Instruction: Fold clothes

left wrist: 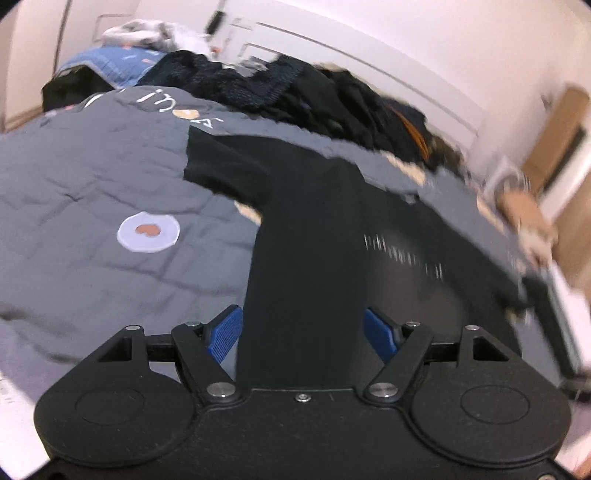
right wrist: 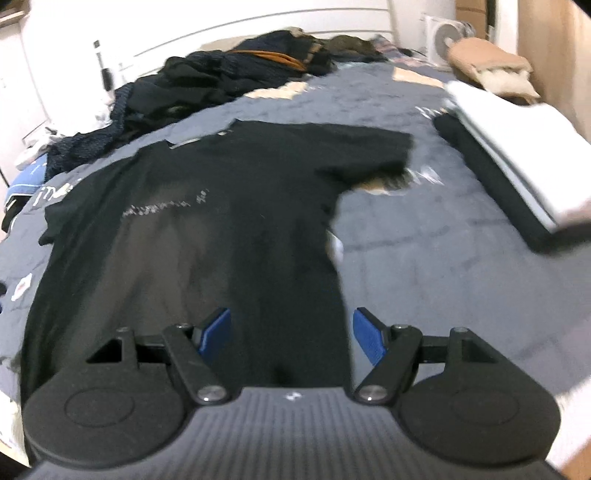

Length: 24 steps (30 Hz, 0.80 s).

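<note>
A black T-shirt with small white lettering on the chest lies spread flat on a grey bedspread, sleeves out to both sides. My left gripper hovers over the shirt's lower left part, its blue pads wide apart, open. The cloth runs between the jaws in the picture, but the pads do not press on it. My right gripper is over the shirt's lower right edge, also open, its blue pads clear of the cloth. Both views are blurred by motion.
A heap of dark clothes covers the far side of the bed. A folded stack, white over black, lies at the right, with a tan bundle and a white fan behind it. A blue quilt sits far left.
</note>
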Available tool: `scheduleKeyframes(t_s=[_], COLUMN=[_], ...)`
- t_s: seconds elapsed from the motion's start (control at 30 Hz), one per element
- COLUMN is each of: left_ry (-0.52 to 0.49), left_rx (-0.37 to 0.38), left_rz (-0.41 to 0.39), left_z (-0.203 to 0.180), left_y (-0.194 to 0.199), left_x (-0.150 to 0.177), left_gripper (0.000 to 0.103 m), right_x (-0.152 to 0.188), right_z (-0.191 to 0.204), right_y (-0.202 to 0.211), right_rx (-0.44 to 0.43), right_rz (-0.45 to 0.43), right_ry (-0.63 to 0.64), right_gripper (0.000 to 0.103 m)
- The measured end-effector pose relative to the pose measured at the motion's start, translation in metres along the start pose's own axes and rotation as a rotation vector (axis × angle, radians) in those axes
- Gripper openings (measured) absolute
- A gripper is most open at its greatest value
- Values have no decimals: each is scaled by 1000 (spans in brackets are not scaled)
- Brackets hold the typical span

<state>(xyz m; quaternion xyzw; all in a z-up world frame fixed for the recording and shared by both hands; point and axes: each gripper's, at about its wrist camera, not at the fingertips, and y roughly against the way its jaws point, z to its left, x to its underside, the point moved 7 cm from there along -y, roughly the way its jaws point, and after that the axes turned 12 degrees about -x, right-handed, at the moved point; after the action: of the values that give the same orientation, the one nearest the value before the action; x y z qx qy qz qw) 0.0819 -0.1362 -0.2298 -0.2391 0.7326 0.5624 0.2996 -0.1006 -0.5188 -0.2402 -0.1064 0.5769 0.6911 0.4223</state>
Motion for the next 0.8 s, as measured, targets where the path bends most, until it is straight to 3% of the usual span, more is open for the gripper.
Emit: scheduleKeyframes(t_s=[0.23, 0.43, 0.63, 0.8], left_ry=[-129, -306, -413, -413], left_rx=[4, 14, 39, 25], left_rz=[61, 199, 353, 448], left_z=[0, -5, 3, 13], left_y=[45, 67, 64, 49], left_x=[35, 50, 59, 70], left_gripper=[71, 71, 72, 71], right_x=[32, 52, 67, 79], right_z=[-5, -8, -20, -21], right_y=[33, 43, 42, 31], right_rx=[27, 35, 26, 10], right_rz=[122, 248, 369, 459], right_ry=[25, 67, 61, 86], right_gripper=[72, 72, 72, 72])
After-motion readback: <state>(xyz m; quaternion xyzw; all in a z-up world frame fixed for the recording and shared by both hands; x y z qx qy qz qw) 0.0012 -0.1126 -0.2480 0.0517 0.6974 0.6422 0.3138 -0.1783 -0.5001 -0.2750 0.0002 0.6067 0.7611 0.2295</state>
